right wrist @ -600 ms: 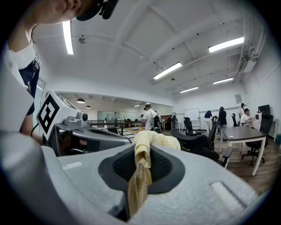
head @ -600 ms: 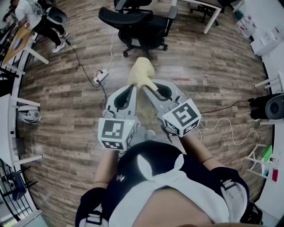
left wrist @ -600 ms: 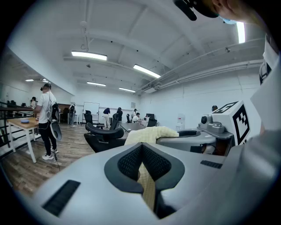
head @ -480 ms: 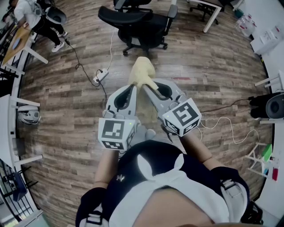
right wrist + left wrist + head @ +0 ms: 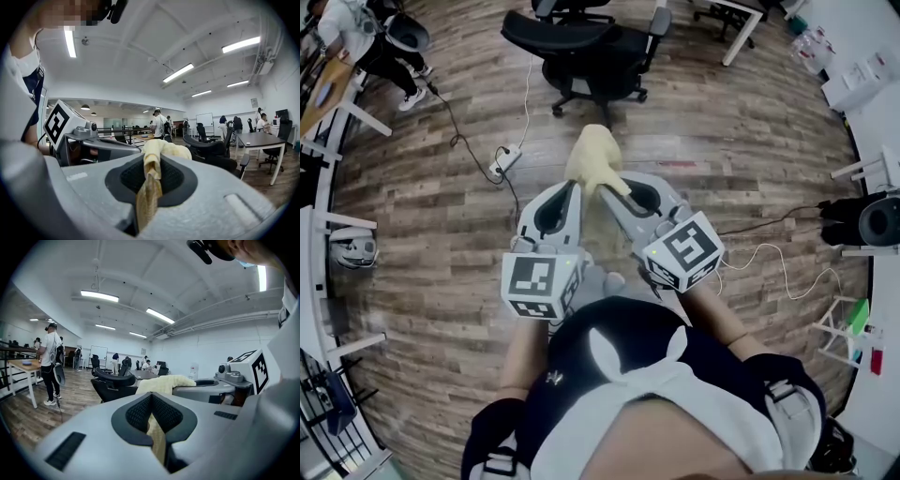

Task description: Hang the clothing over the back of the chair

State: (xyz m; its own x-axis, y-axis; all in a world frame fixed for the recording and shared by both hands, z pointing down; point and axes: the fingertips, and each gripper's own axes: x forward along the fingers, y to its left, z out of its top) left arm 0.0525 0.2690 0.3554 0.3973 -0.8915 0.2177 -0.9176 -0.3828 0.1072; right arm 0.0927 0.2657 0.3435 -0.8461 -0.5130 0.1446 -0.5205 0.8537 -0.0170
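Little has changed in the last half second: the floor (image 5: 431, 234) has slid only a touch in my head view, and the chair (image 5: 581, 47) stays well ahead of me. The clothing (image 5: 594, 155) hangs bunched in the air in front of me, with my left hand-held gripper (image 5: 571, 187) and right hand-held gripper (image 5: 612, 184) both clenched on it. I judge this is the carry, with draping not yet begun. I can read no brand or text; the cubes (image 5: 539, 284) bear only black-and-white patterns.
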